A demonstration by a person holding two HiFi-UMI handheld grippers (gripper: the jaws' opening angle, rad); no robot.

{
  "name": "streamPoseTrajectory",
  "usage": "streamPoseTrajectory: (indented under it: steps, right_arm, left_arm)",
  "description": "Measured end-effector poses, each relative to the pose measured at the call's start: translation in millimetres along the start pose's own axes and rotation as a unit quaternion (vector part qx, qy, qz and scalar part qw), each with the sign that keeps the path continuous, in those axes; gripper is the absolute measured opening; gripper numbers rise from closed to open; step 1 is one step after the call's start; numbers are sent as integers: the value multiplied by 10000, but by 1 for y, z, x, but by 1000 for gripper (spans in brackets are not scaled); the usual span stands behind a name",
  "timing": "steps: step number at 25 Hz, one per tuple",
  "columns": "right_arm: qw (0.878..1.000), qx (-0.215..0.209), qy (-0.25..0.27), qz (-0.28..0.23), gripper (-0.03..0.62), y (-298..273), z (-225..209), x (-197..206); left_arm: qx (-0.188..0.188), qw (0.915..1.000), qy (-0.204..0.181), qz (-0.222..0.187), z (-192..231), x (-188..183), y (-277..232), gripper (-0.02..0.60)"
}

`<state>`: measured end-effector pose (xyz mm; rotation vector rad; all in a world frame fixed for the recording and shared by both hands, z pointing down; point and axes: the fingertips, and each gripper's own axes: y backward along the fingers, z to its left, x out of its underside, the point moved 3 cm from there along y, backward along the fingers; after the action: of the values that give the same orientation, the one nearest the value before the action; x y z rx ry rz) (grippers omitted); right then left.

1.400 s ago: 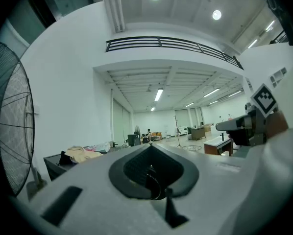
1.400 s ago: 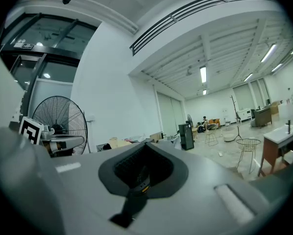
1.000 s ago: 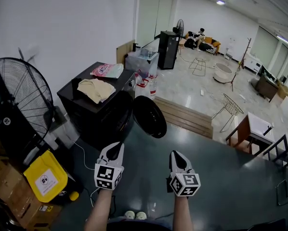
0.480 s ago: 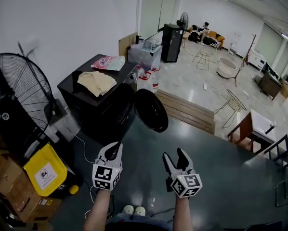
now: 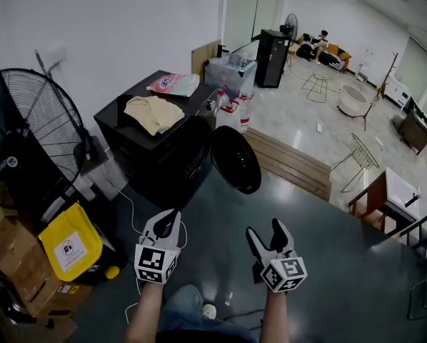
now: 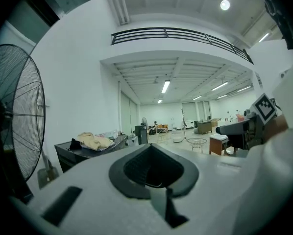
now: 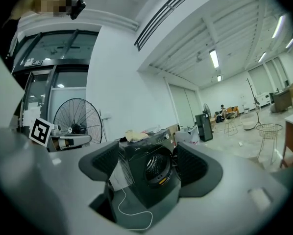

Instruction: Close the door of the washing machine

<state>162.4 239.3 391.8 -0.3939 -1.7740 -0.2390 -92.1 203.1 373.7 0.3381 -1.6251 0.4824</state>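
Two grippers are held out level in front of the washing machine (image 5: 163,159), well apart from it, so nothing is touched. The left gripper (image 5: 165,222) is held with its jaws pressed together on nothing, and it is judged to be spare for this step. The right gripper (image 5: 268,230) is seen with its jaws spread wide, having just been opening. Nothing lies between them; only the distant front of the machine is framed in the gap. That spread is judged to be readiness for pushing the door (image 5: 236,159), which stands swung out to the right of the machine's front, well apart from both grippers.

A beige cloth (image 5: 153,113) and a pink pouch (image 5: 175,84) are left on the machine's top.

The drum opening is lost in the dark front in the head view. In the right gripper view the door is largely masked by one jaw pad, and its hinge and latch cannot be made out.
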Motion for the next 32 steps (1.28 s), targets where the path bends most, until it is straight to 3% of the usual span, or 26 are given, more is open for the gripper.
streamPoseTrajectory:
  steps: [7, 19, 25, 32]
  right_arm:
    - [9999, 10, 5, 142, 370, -58, -29, 9]
    - [9995, 185, -13, 247, 371, -259, -104, 4]
    - [9982, 448, -82, 381, 371, -345, -145, 1]
    - [9968, 650, -125, 452, 371, -380, -183, -1]
  left_arm:
    - [-48, 9999, 159, -38, 32, 13, -57, 2]
    - [344, 9994, 43, -39, 134, 3, -255, 2]
    - [744, 9971, 65, 112, 172, 1, -348, 2]
    - [880, 9958, 117, 223, 184, 6, -403, 2]
